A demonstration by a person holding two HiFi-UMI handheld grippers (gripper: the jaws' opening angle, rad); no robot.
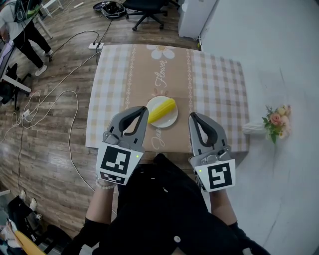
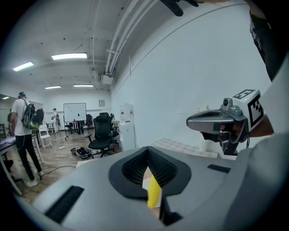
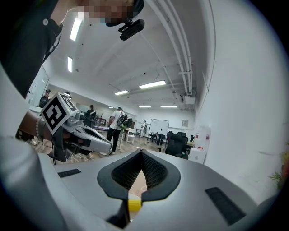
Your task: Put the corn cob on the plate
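A table (image 1: 219, 89) under a beige checked cloth stands on wood flooring; its centre strip carries a printed daisy (image 1: 160, 52) and cursive that seems to read "Flower" (image 1: 160, 74). The corn cob (image 1: 162, 109) lies on the white plate (image 1: 169, 121) near the front edge. The left gripper (image 1: 144, 112) and right gripper (image 1: 192, 117) flank the plate, both with jaws together, holding nothing.

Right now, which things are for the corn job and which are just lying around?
For the job: the corn cob, already lying on the plate; the left gripper and right gripper, both shut and empty.

Just lying about: flowers, office chair, power strip on the floor.
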